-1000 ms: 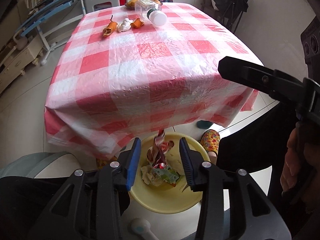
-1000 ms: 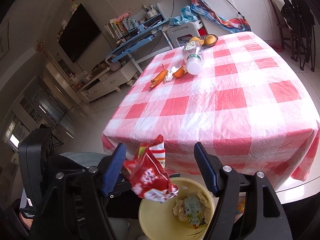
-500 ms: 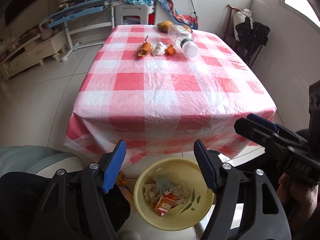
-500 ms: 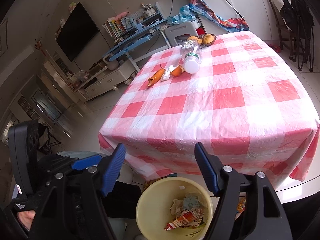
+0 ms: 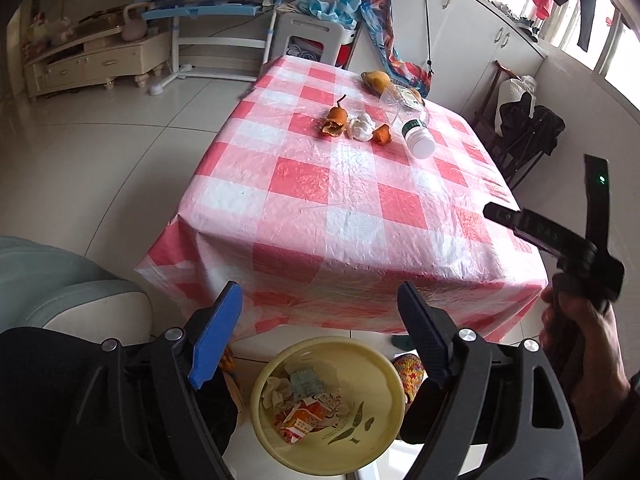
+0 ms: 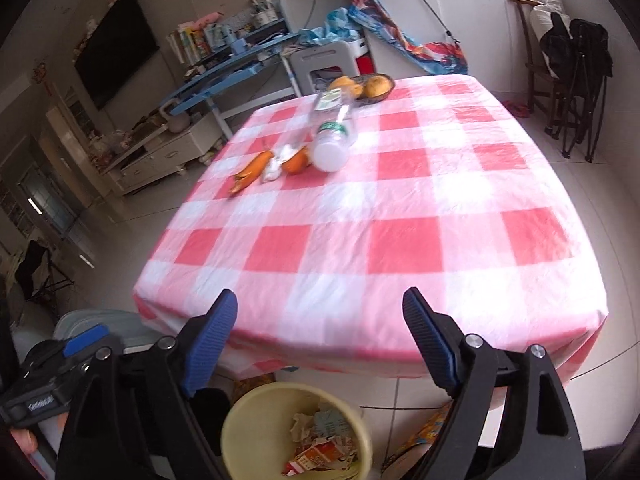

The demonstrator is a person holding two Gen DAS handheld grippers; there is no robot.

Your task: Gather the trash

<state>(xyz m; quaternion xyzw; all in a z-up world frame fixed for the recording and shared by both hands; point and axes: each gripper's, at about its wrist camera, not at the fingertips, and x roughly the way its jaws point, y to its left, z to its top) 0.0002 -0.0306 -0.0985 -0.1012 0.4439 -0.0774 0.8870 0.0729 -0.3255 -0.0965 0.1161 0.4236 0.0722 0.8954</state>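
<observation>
Checked table (image 5: 348, 200) ahead; our left tongs (image 5: 320, 334) and right tongs (image 6: 320, 336) are opening, both empty. That bottle (image 5: 408, 120) may roll off if we nudge it.

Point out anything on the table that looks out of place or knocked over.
The clear bottle lies tipped on its side, white cap toward the camera. Beside it sit orange peel scraps and a crumpled white tissue, uncollected trash on the checked tablecloth.

The yellow basin (image 6: 256, 420) is cut off by the bottom edge.
</observation>
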